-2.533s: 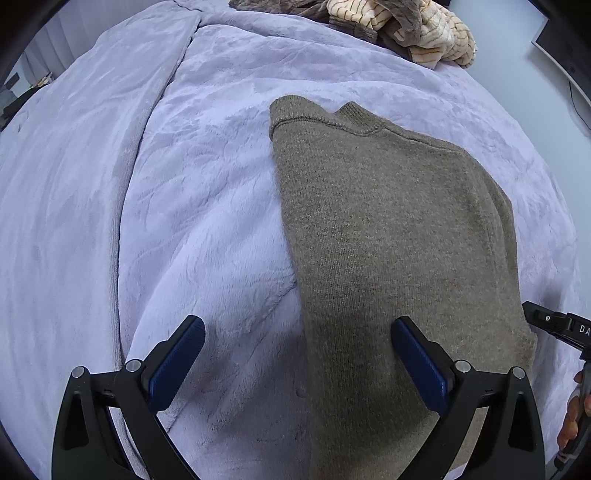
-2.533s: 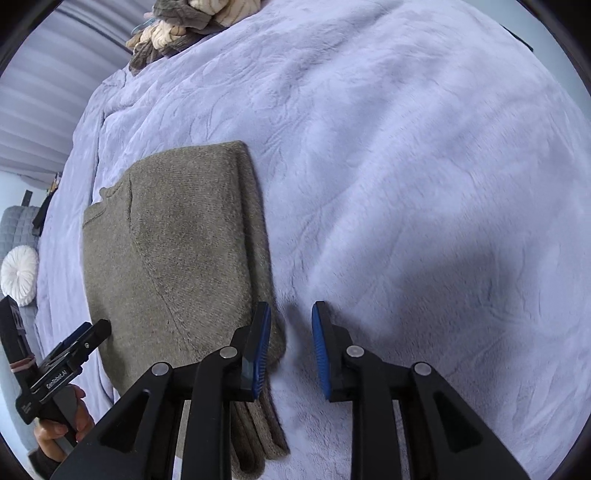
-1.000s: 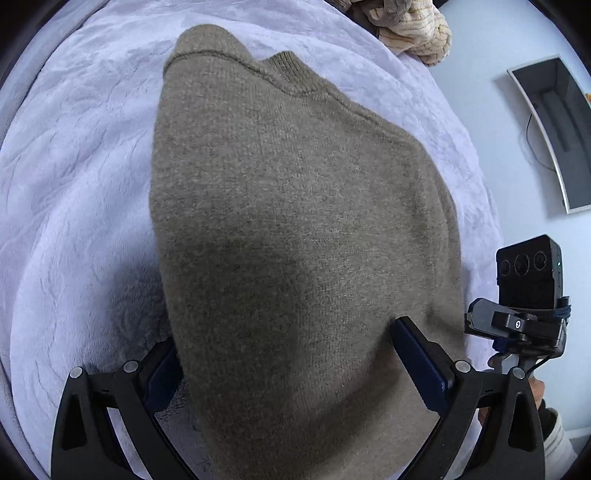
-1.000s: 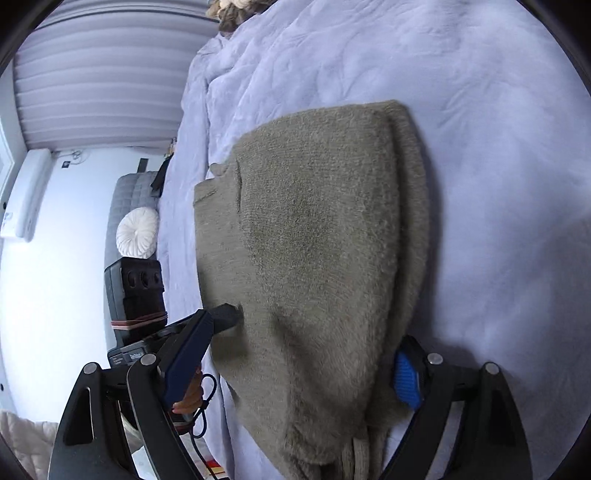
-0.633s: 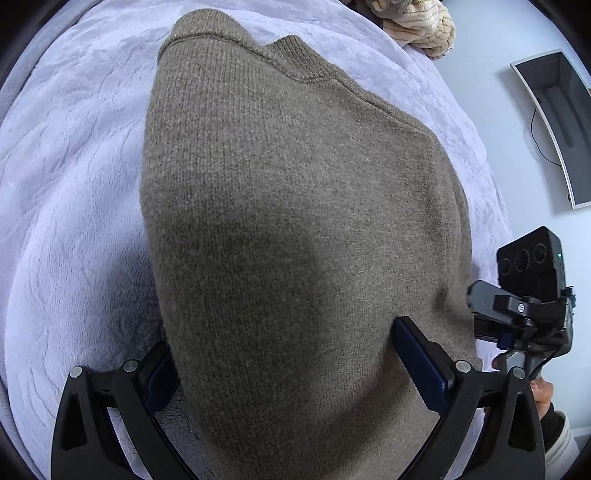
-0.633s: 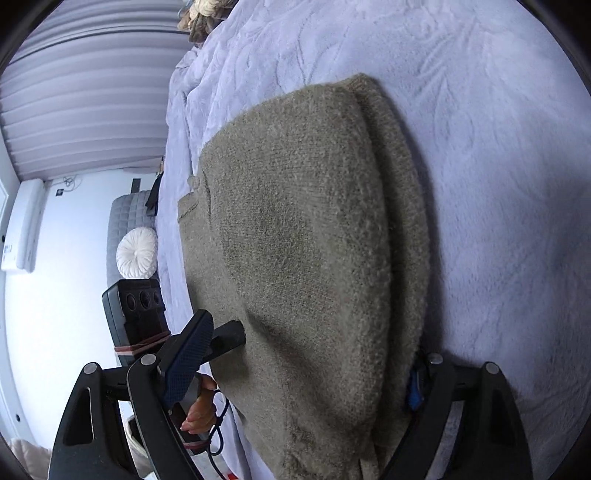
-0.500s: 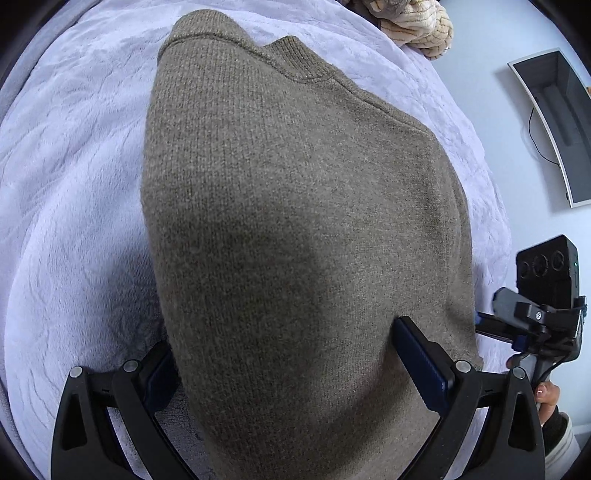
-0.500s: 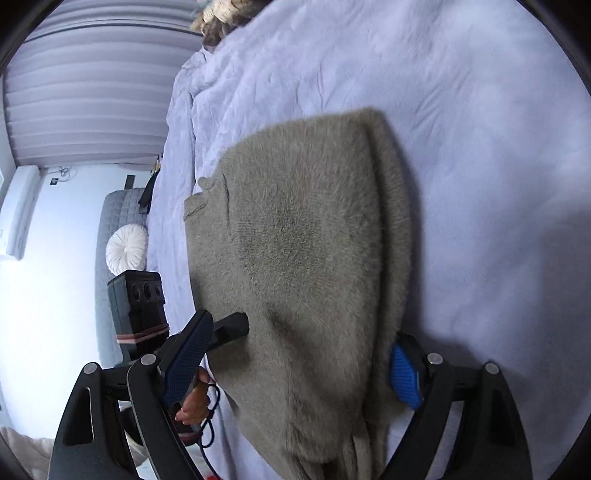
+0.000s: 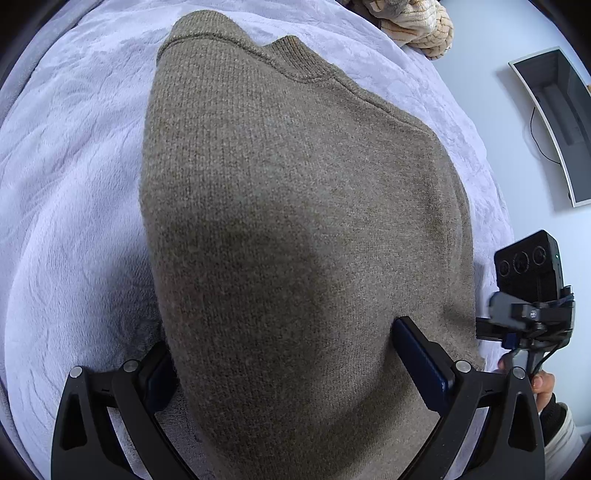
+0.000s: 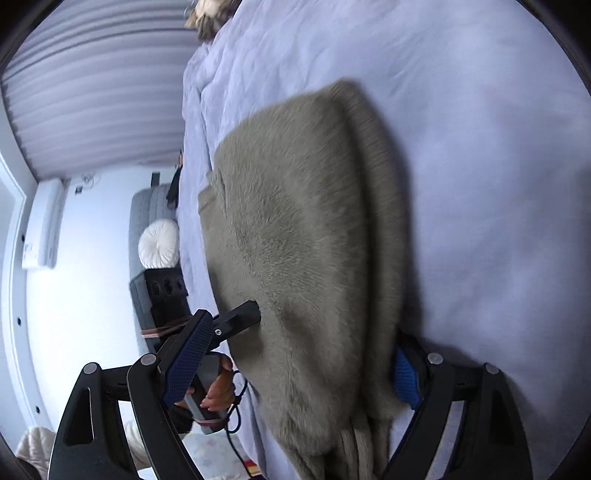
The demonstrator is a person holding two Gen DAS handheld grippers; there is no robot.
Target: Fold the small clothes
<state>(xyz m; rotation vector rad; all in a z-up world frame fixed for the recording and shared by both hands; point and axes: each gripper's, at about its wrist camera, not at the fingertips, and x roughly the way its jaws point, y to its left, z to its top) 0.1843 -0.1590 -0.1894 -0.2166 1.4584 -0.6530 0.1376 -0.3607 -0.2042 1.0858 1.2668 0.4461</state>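
— What's the sweater (image 9: 295,221) like?
— Olive-brown fine knit with a ribbed collar, folded lengthwise on the plush lavender blanket (image 9: 66,184), its hem at the blanket's near edge.
— Any writing?
— None readable.
— And the grippers?
— The left gripper (image 9: 295,365) and the right gripper (image 10: 295,362) are both spread wide, blue pads straddling the hem, pinching nothing.

You are looking at a plain olive-brown knitted sweater (image 9: 295,221) lying on a pale lavender plush blanket (image 9: 66,177) with a faint embossed pattern. Your black left gripper (image 9: 295,365) and black right gripper (image 10: 295,369) are showing dark blue pads. A cream-and-tan striped garment (image 9: 417,26) is showing beyond.
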